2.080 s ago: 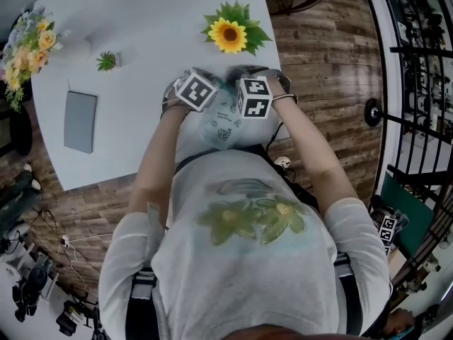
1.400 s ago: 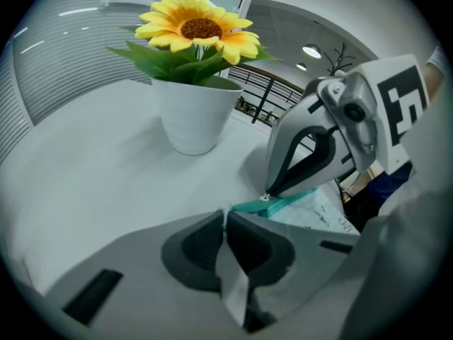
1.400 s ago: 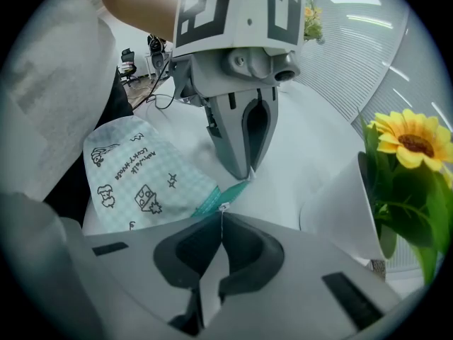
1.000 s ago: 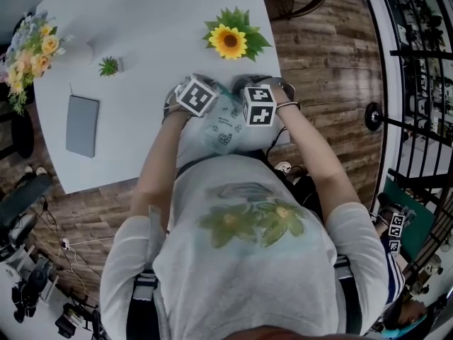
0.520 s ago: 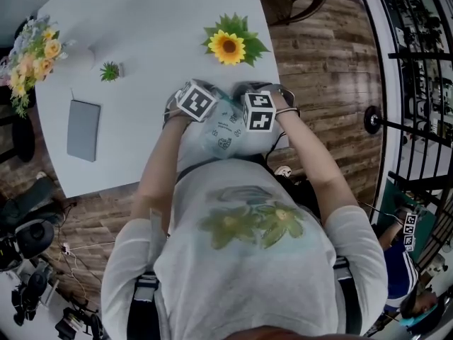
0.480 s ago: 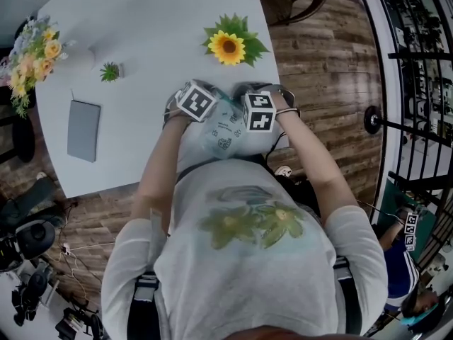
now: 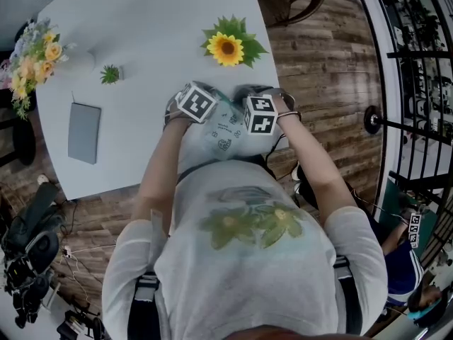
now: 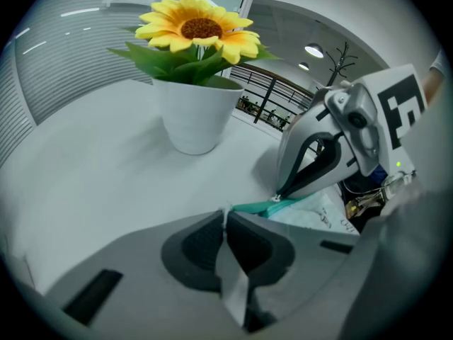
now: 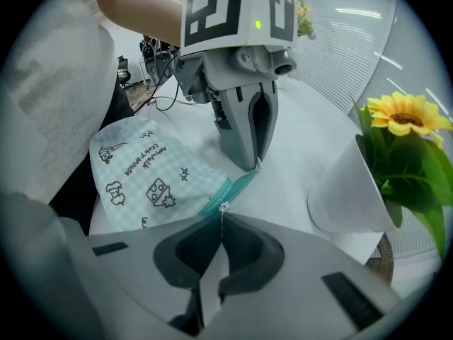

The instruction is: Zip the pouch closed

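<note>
- My left gripper [image 8: 226,222] is pinched shut on a thin white tab [image 8: 226,212] at one end of the teal zip [image 9: 238,185], anchoring it.
- My right gripper [image 9: 221,222] is clamped tight on the small zip pull [image 9: 224,207].
- The pouch [image 7: 225,129] lies at the near edge of the white table [image 7: 141,27], short of the sunflower pot [image 7: 227,47].
- The zipping stroke looks to be in hand; how much is closed I cannot tell.
- The next move calls for a steady draw along the zip, with the anchor kept taut.

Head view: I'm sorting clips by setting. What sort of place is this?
Probably an office or studio set up for recording: a white table on wood-plank floor, camera gear on the floor beside it, and a black metal railing along the right.
</note>
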Available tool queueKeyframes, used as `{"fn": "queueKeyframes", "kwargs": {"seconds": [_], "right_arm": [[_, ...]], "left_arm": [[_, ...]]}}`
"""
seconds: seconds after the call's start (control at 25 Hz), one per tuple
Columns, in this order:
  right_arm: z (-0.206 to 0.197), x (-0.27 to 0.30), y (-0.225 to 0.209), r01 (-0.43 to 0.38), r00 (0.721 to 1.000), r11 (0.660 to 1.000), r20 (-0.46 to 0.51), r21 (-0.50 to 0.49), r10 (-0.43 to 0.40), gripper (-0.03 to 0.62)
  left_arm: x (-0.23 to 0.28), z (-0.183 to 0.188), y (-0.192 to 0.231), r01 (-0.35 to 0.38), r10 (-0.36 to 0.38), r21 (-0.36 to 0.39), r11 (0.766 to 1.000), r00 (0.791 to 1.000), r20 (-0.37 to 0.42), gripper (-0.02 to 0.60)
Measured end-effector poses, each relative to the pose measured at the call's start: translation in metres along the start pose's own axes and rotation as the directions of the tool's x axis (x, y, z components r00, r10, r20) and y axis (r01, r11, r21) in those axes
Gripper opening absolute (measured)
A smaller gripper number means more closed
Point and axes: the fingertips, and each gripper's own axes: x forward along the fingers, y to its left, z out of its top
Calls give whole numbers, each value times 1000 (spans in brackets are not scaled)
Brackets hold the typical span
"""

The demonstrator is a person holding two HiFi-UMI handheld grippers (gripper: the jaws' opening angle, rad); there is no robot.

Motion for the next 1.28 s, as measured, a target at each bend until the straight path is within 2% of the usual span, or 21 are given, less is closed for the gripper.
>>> {"fn": "queueKeyframes", "kwargs": {"seconds": [0.16, 0.52, 0.8, 1.12, 1.28], "right_arm": [[-1, 0, 2, 2, 1000, 1000, 1, 4, -2, 18], [-3, -1, 3, 8, 1000, 1000, 0, 7, -8, 18], [-3, -2, 4, -2, 1000, 1000, -25, -12, 2, 18], [-4, -4, 4, 34, 999, 999, -12, -20, -35, 18], [-5, -4, 6, 25, 999, 999, -30, -23, -26, 18]], "left_arm": [[4, -3, -4, 22, -22, -17, 1000, 1000, 0, 23], [4, -3, -3, 21, -21, -15, 1000, 1000, -9, 23], [-4, 2, 8, -43, 44, 16, 999, 999, -5, 23], [5, -3, -3, 10, -10, -9, 1000, 1000, -7, 23], [4, -3, -2, -3, 3, -2, 1000, 1000, -12, 23]]}}
